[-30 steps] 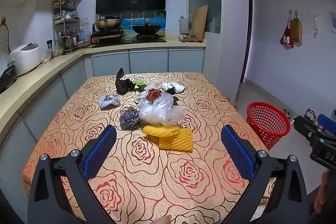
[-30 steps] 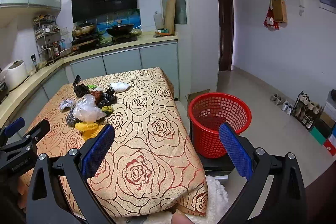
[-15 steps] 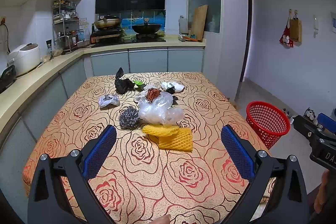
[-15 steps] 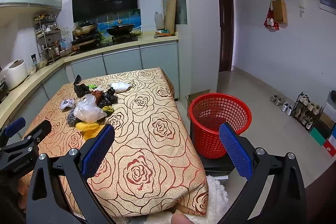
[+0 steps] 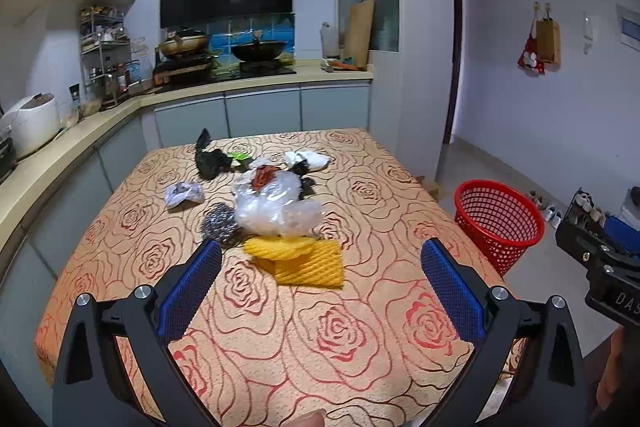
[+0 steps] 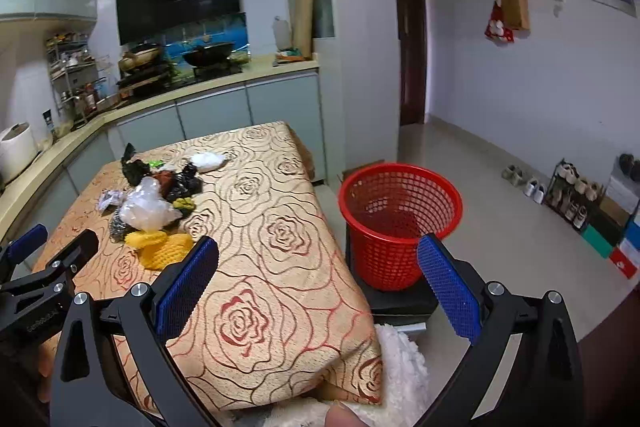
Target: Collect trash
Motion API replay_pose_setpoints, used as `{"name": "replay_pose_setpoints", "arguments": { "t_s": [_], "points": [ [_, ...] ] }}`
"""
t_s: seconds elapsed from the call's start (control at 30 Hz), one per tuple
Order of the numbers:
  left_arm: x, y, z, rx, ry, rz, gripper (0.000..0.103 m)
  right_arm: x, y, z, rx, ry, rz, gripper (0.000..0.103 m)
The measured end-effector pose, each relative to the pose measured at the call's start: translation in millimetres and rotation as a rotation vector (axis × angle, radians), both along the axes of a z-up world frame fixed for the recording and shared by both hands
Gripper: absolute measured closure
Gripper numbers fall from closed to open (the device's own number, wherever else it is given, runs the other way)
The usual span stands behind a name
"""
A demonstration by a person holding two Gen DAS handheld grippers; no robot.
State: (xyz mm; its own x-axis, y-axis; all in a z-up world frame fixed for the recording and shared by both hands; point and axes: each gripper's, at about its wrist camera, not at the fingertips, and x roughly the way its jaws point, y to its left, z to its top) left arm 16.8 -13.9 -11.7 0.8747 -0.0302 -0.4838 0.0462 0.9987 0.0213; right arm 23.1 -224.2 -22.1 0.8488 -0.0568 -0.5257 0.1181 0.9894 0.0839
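left gripper [image 5: 320,283] nearer yellow netting [image 5: 298,261].

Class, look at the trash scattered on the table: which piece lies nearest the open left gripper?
The yellow foam net: it lies at the front of the pile, closest to the left gripper, while the clear plastic bag and steel scourer sit behind it.

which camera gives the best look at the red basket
The right wrist view: the red basket sits near centre, its whole rim and inside visible, standing on the floor beside the table. The left wrist view shows it whole but smaller, at the right edge.
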Motion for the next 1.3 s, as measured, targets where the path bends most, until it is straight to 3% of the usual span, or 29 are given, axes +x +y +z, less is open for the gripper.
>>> {"name": "replay_pose_setpoints", "arguments": {
  "t_s": [0.73,1.3],
  "points": [
    [21.3,-59.0,-2.0,0.034,0.011,-0.157,0.007,-3.7,-38.9,-10.8,0.035,0.032,-0.137,0.006],
    [25.5,-73.9,-5.4,0.048,0.021,-0.195,0.007,-1.8,-46.3,-15.5,0.052,0.063,-0.166,0.006]
  ]
}}
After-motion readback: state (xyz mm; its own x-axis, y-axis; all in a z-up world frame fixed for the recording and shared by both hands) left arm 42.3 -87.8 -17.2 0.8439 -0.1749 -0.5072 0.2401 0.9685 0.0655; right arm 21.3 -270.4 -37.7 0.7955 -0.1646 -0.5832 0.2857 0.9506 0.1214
